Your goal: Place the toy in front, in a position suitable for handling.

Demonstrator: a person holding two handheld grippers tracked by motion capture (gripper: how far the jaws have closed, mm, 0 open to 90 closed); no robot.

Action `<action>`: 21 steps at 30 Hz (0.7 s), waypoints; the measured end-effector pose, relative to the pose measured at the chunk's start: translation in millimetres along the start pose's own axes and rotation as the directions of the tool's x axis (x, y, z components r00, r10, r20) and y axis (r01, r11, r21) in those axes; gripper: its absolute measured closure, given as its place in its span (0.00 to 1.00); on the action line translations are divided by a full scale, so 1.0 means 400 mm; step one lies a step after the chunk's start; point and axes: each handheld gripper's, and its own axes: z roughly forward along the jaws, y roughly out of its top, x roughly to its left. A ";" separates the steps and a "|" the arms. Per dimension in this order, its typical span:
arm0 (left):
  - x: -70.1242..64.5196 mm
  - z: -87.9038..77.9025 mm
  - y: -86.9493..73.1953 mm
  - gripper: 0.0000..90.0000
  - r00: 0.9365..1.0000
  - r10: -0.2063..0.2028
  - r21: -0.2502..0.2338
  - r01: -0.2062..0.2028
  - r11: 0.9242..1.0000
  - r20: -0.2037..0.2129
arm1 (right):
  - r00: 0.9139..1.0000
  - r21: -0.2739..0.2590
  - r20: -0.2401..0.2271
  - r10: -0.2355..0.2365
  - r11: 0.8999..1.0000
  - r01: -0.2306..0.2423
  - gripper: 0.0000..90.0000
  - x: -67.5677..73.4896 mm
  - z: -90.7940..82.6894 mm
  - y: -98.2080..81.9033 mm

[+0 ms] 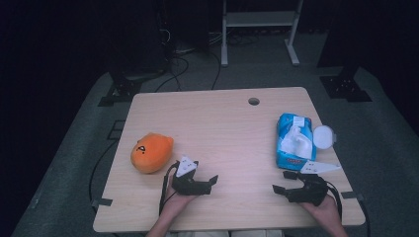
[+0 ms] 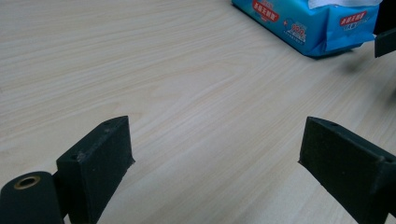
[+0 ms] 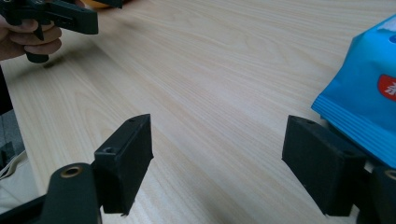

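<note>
One camera overhead, one riding on each of my tongs

The high view looks forward and down over the whole surface [image 1: 222, 128]; both tong cameras skim low and close across it, sharing the blue wipes pack [image 2: 308, 23] with the overhead.

1. One orange plush toy [image 1: 151, 152], at about nine o'clock on the table [image 1: 222, 123].
2. One blue pack of wet wipes [image 1: 295, 142], at about three o'clock.
3. One round white lid [image 1: 323, 136], just beside the pack.
4. Two claws: left claw [image 1: 213, 180] at seven o'clock, right claw [image 1: 282, 181] at five o'clock.
5. One table.
</note>
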 end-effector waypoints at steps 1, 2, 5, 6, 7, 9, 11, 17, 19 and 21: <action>0.000 0.000 0.000 0.10 1.000 0.000 0.000 0.000 1.000 0.000 | 1.000 0.001 0.000 0.005 1.000 -0.005 0.26 -0.002 0.001 -0.001; 0.003 0.001 0.002 0.10 1.000 0.000 -0.001 0.000 1.000 -0.002 | 1.000 -0.001 0.000 0.010 1.000 -0.010 0.26 -0.004 0.000 -0.001; 0.022 -0.008 0.011 0.10 0.996 -0.081 -0.013 0.081 0.997 0.045 | 1.000 -0.011 0.000 0.013 1.000 -0.013 0.26 -0.008 0.000 0.000; 0.031 -0.020 0.017 0.10 0.995 -0.089 -0.033 0.091 0.995 0.040 | 1.000 -0.026 0.007 0.021 0.999 -0.021 0.26 -0.009 -0.003 0.000; 0.031 -0.020 0.017 0.10 0.995 -0.089 -0.033 0.091 0.995 0.040 | 1.000 -0.026 0.007 0.021 0.999 -0.021 0.26 -0.009 -0.003 0.000; 0.041 -0.048 0.031 0.10 0.998 -0.067 -0.067 0.068 0.995 0.005 | 0.999 -0.041 0.004 0.035 0.999 -0.034 0.26 -0.011 -0.007 0.001; 0.043 -0.058 0.038 0.10 0.998 -0.063 -0.083 0.062 0.995 -0.005 | 0.999 -0.047 0.010 0.034 0.998 -0.033 0.26 -0.009 -0.009 0.000; 0.067 -0.123 0.070 0.10 0.998 -0.062 -0.180 0.059 0.982 -0.012 | 0.999 -0.063 0.021 0.036 0.997 -0.034 0.26 -0.002 -0.015 0.001; 0.078 -0.146 0.077 0.10 0.997 -0.062 -0.205 0.053 0.977 -0.035 | 0.999 -0.063 0.020 0.031 0.998 -0.029 0.26 0.000 -0.012 0.004; 0.091 -0.162 0.081 0.10 0.996 -0.066 -0.218 0.051 0.975 -0.060 | 0.999 -0.060 0.020 0.032 0.998 -0.031 0.26 -0.001 -0.010 0.004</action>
